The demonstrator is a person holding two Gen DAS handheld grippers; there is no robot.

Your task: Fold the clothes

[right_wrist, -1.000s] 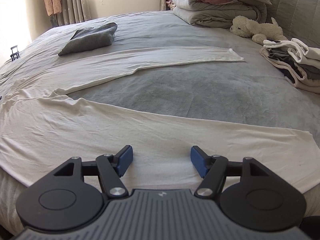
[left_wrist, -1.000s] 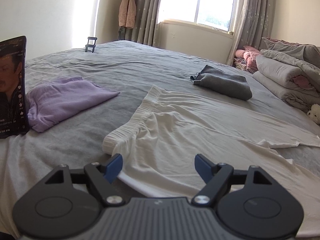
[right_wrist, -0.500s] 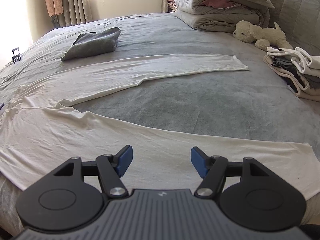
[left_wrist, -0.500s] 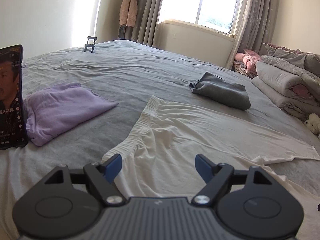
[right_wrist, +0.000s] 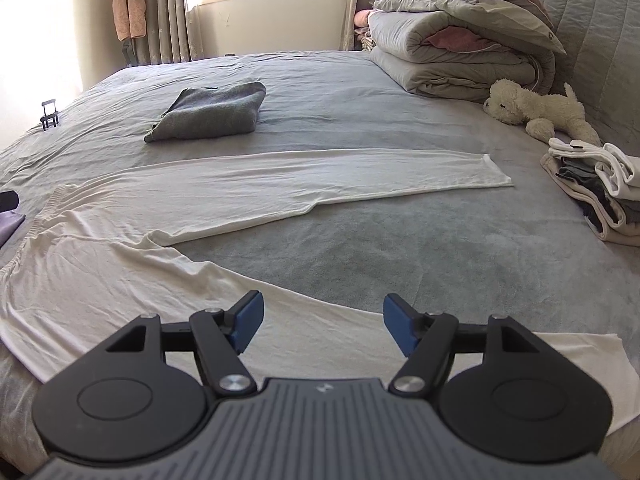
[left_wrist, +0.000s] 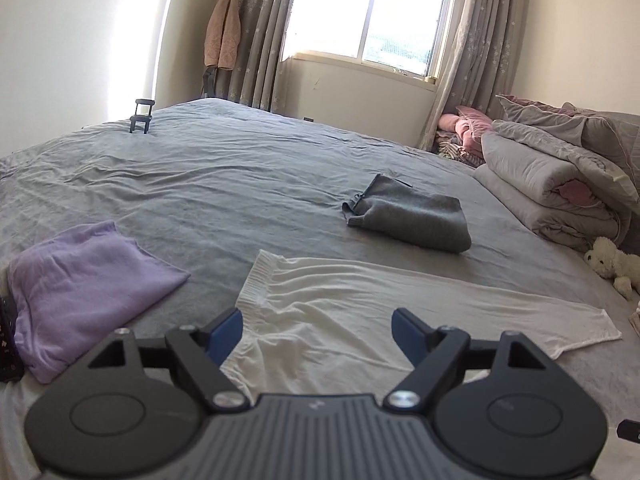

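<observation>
The long white thin-fabric trousers [right_wrist: 248, 184] lie spread flat on the grey bed sheet [right_wrist: 400, 248], their 2 legs apart. The left gripper [left_wrist: 317, 326] hovers over the gathered waistband, jaws wide and empty. The right gripper [right_wrist: 323, 322] hangs over the near leg, equally wide.

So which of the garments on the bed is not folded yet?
The white trousers, spread flat with both legs apart. The purple garment and grey garment are already folded.
</observation>
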